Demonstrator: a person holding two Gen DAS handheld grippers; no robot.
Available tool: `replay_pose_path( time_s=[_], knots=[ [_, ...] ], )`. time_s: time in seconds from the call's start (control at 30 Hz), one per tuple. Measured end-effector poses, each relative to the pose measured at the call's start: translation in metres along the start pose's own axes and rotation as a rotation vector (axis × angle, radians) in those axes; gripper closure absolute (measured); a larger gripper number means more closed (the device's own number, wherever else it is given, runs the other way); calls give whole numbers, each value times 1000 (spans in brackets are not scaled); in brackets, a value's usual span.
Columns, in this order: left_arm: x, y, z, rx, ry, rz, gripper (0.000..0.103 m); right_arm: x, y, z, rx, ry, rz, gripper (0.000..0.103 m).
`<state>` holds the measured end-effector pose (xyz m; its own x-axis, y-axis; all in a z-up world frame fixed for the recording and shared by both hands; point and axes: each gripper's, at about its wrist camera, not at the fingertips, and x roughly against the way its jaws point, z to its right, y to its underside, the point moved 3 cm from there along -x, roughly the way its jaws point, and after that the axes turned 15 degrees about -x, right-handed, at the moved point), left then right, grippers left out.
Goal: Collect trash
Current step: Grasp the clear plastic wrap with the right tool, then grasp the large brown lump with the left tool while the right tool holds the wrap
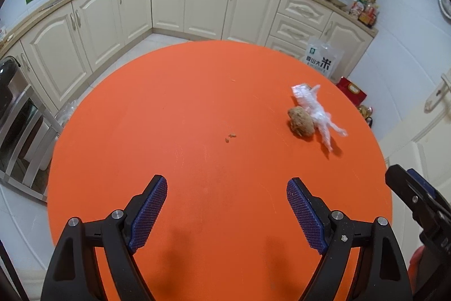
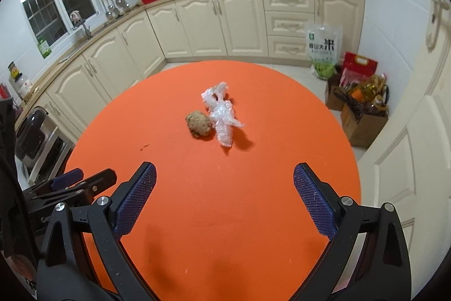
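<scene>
A crumpled piece of clear plastic wrap point(image 1: 315, 111) point(image 2: 222, 114) lies on the round orange table point(image 1: 169, 131) point(image 2: 267, 160), touching a brown lumpy food scrap point(image 1: 301, 121) point(image 2: 198, 123) on its left. Small brown crumbs point(image 1: 230, 136) point(image 2: 145, 146) lie nearer the table's middle. My left gripper point(image 1: 227, 186) hangs open over the near part of the table, nothing between its fingers. My right gripper point(image 2: 224, 174) is also open and empty, with the trash straight ahead of it. The right gripper's side shows at the edge of the left wrist view.
Cream kitchen cabinets point(image 1: 197, 7) point(image 2: 225, 19) curve around behind the table. A rice bag point(image 2: 324, 44) and boxes of groceries point(image 2: 363, 103) stand on the floor at the right. A metal rack with an appliance point(image 1: 14, 109) stands left of the table. A door point(image 2: 408, 145) is at the right.
</scene>
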<state>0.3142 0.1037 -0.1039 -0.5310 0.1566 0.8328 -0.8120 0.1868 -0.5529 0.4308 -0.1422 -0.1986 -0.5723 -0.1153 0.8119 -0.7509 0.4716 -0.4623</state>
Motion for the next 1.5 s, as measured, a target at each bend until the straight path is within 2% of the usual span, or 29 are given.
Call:
replay_pose_path(
  time_s=[0.23,0.3,0.43,0.5,0.67,0.73,0.83,0.87,0.93,0.97,1.0,1.2,1.43,1.5],
  knots=[
    [-41,-37,-15,29,19,-43,20,-51,-32,1,-18,4,-82,7],
    [-50,-45,-18,29,17,-51,20,-67,-40,1,-18,7,-113,16],
    [-72,-60,-20,29,30,-82,20,-101,-52,-2,-9,33,-167,20],
    [-81,-67,-20,30,40,-97,20,-116,-55,-3,1,43,-196,31],
    [-105,-88,-25,33,35,-107,20,-140,-57,-10,42,54,-234,33],
    [-114,-91,-23,32,39,-121,20,-142,-60,-10,42,50,-215,35],
    [-124,-96,-20,32,44,-136,20,-146,-63,-10,56,70,-231,53],
    [-126,-98,-18,31,40,-137,20,-150,-63,-9,63,87,-248,63],
    [-130,-103,-13,27,37,-139,20,-149,-61,-10,70,60,-242,66],
    [-133,-105,-9,22,36,-140,20,-148,-61,-10,79,43,-248,76],
    [-134,-106,-6,17,35,-140,20,-147,-59,-10,87,18,-262,80],
    [-140,-108,9,0,38,-139,20,-137,-51,3,64,3,-269,80],
    [-149,-115,37,-35,61,-137,20,-110,-49,49,7,-7,-268,80],
    [-152,-117,45,-56,68,-131,20,-107,-49,58,17,9,-271,76]
  ],
)
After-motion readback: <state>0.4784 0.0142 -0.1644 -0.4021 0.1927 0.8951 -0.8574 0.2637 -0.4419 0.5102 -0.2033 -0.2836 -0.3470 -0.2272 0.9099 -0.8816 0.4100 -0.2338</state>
